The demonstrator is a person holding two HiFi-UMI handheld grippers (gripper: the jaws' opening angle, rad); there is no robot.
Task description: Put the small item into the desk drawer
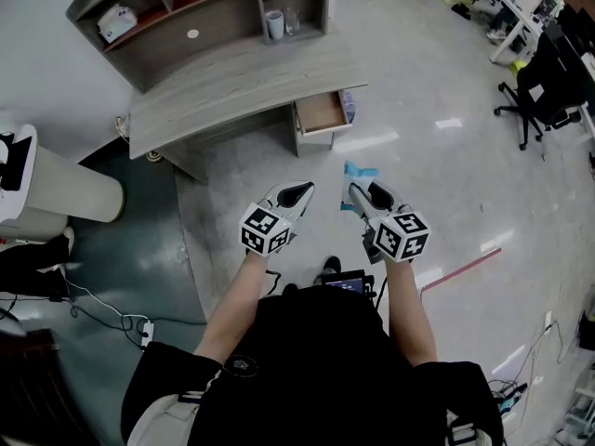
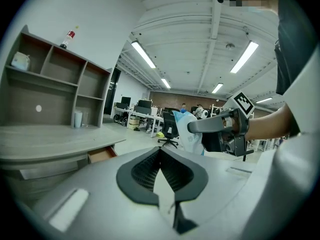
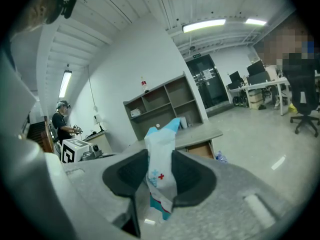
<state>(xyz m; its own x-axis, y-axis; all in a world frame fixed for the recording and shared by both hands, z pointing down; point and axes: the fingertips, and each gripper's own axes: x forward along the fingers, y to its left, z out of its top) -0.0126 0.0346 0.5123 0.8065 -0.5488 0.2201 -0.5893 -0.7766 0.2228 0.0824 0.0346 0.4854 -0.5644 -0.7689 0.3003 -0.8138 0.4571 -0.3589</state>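
while the person stands on the pale floor (image 1: pixel 437 175) facing the desk (image 1: pixel 232 86), the right gripper (image 1: pixel 358 191) is clenched on a small white-and-blue packet (image 3: pixel 161 154), pinched upright between its dark pads. the packet carries a little red cross and blue marks, and its blue top edge sticks out past the fingertips toward twelve o'clock in the head view. the left gripper (image 1: pixel 302 191) is held level with it at its nine o'clock, apart from it; its jaws are drawn together at the tips with nothing between them.

the desk drawer (image 1: pixel 321 111) stands pulled out at the desk's right end, its wooden inside bare, at about twelve o'clock from both grippers and well apart from them. something blue lies on the floor just at the drawer's three o'clock side. a shelf unit (image 1: pixel 186 17) sits on the desk at its far edge, with a pale cup (image 1: pixel 274 24) in one bay and a white box (image 1: pixel 116 21) in another. a black office chair (image 1: pixel 525 100) stands at two o'clock.
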